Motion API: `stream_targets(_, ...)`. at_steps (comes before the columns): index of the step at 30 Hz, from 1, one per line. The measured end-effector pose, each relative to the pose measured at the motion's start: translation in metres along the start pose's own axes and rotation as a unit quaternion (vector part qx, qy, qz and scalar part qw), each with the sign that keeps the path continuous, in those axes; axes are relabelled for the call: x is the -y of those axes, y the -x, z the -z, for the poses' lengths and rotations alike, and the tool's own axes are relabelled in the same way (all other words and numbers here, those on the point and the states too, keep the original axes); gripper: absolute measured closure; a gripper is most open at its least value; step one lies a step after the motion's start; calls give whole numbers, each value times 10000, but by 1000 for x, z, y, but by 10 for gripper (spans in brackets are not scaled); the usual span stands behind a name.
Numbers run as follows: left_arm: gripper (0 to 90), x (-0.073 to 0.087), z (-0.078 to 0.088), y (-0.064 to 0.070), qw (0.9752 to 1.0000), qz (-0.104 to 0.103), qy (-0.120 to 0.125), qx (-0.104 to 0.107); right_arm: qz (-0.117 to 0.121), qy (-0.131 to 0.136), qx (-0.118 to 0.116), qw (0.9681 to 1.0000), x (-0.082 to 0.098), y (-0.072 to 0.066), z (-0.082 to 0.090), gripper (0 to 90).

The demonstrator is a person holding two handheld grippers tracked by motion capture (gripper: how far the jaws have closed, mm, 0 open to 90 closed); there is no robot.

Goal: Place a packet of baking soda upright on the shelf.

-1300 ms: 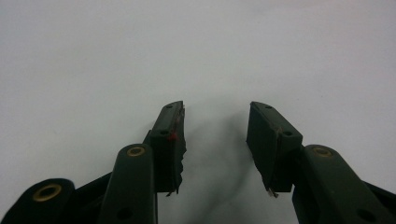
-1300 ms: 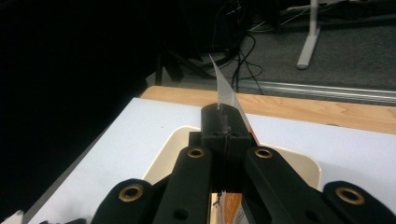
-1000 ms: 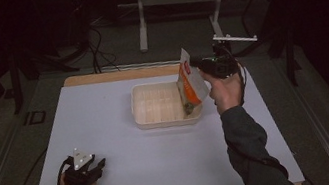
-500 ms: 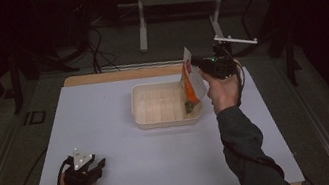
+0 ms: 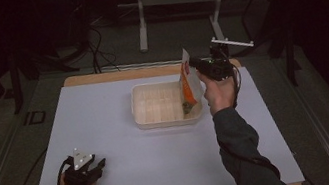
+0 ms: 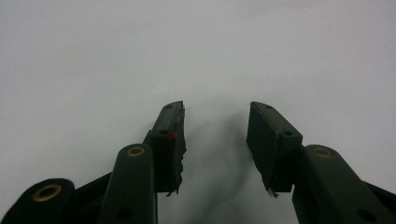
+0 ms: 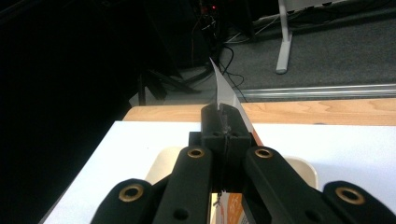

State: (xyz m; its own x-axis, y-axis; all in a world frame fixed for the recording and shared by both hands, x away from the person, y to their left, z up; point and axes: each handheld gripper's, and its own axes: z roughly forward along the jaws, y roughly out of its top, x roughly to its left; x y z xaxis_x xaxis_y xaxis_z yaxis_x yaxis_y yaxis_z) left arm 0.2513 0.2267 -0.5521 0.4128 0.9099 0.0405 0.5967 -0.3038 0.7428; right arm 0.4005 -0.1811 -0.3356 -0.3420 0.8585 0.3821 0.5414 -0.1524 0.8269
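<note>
Orange-and-white packet (image 5: 187, 88) upright at the right end of the pale tray (image 5: 157, 122), lower part hanging inside it, top edge pinched thin in the right gripper (image 5: 191, 63), both jaws clamped tight on it. Packet edge (image 7: 223, 88) sticking up past the closed jaws in the right gripper view. Tray near the far middle of the white table (image 5: 105, 112). Left gripper (image 5: 94, 166) well apart, at the near left corner, resting on the table, 2 jaws spread with nothing between them.
</note>
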Motion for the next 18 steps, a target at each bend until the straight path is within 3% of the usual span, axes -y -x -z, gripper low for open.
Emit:
stream_targets(15,561,0,0,0,10000,2,1,2,-45,-84,-14,10000,9,2,-5,900)
stream_targets(18,562,0,0,0,10000,-5,-5,1,-38,103,-138,9998,4,-4,4,900)
